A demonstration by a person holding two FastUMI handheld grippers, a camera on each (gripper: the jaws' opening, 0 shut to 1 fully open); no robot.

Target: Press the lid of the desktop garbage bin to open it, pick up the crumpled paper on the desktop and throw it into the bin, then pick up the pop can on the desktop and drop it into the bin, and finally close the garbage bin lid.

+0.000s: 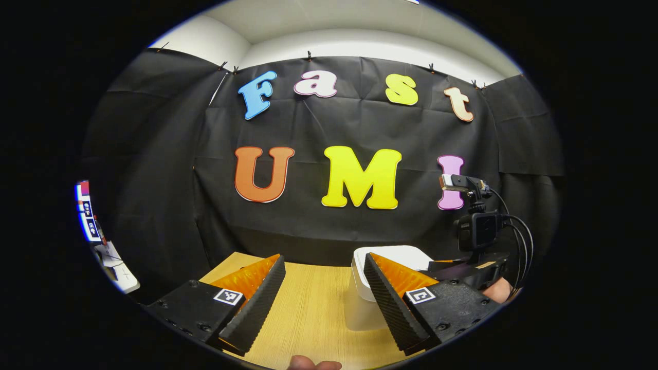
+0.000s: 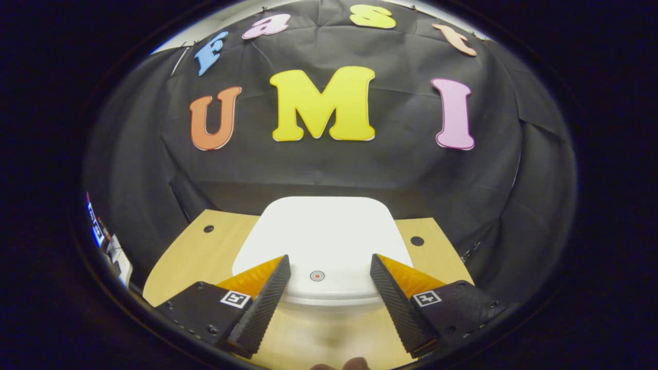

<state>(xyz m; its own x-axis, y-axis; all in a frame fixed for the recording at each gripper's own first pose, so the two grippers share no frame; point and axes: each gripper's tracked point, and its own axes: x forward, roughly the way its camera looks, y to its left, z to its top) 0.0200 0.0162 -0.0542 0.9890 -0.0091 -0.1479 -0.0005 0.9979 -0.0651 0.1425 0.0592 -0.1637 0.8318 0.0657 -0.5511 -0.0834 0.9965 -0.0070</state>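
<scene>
The white garbage bin (image 2: 318, 241) stands on the wooden desk with its lid down; a small red round button (image 2: 317, 276) sits at the lid's near edge. My right gripper (image 2: 329, 277) hovers open just above that near edge, the button between its fingers. In the left gripper view the same bin (image 1: 362, 288) stands to the right, partly behind one finger. My left gripper (image 1: 324, 282) is open over bare desk, nothing between its fingers. The right gripper (image 1: 478, 267) with its camera and cables is at the bin's far right, a hand holding it.
The wooden desk (image 2: 195, 257) has two small dark holes near its back corners. Black cloth closes the back and sides. A lit screen and white equipment (image 1: 92, 221) stand off the desk's left edge.
</scene>
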